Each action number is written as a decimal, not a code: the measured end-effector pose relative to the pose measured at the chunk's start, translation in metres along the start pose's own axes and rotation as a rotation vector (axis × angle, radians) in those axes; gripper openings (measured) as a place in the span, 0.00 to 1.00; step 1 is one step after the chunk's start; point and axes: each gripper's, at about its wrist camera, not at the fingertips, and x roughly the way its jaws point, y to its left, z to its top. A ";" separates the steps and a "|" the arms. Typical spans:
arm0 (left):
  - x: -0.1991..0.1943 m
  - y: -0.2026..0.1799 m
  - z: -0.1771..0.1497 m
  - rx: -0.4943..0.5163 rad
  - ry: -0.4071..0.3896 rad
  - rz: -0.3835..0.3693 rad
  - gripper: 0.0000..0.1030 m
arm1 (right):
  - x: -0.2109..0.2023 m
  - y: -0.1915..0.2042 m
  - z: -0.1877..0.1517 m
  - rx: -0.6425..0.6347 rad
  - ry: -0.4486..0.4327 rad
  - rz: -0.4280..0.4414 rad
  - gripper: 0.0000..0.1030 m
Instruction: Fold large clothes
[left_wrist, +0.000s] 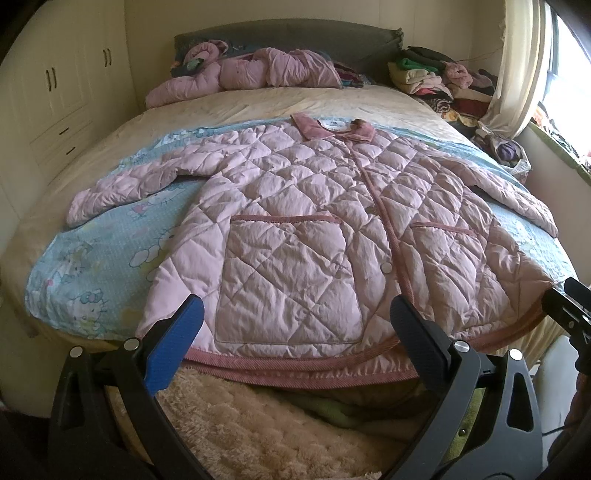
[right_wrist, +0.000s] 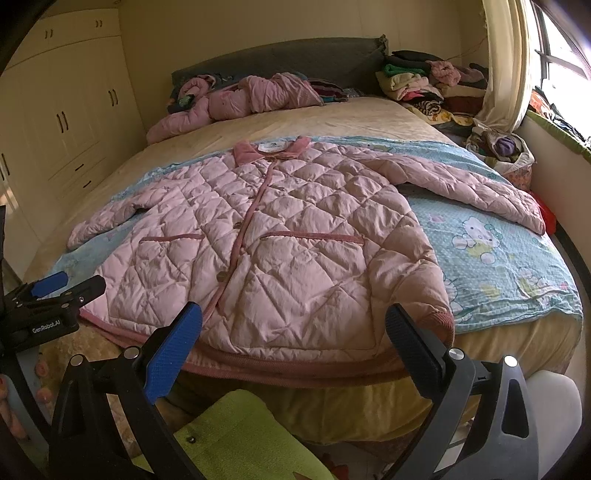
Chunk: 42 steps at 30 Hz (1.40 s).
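Note:
A pink quilted jacket (left_wrist: 295, 206) lies flat and face up on the bed, buttoned, sleeves spread to both sides, hem at the bed's near edge. It also shows in the right wrist view (right_wrist: 273, 236). My left gripper (left_wrist: 295, 314) is open and empty, just in front of the hem near the left pocket. My right gripper (right_wrist: 291, 317) is open and empty, in front of the hem near the right pocket. The left gripper shows at the left edge of the right wrist view (right_wrist: 66, 284). The right gripper's tip shows at the right edge of the left wrist view (left_wrist: 565, 299).
A blue cartoon-print sheet (right_wrist: 509, 258) lies under the jacket on the beige bed (left_wrist: 258, 103). Another pink jacket (left_wrist: 243, 74) is crumpled by the headboard. Piles of clothes (left_wrist: 436, 81) fill the far right corner. Wardrobes (left_wrist: 55, 88) stand left, a window right. A fluffy blanket (left_wrist: 258, 417) lies below.

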 end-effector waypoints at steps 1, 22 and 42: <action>0.000 0.000 0.000 -0.001 -0.001 -0.001 0.92 | 0.000 0.000 0.000 0.001 0.000 0.000 0.96; -0.001 0.000 0.000 0.002 -0.005 0.001 0.92 | -0.005 0.002 0.002 0.004 -0.012 -0.006 0.96; -0.005 0.002 0.006 0.012 -0.018 0.016 0.92 | 0.002 0.008 0.021 0.005 -0.016 0.023 0.96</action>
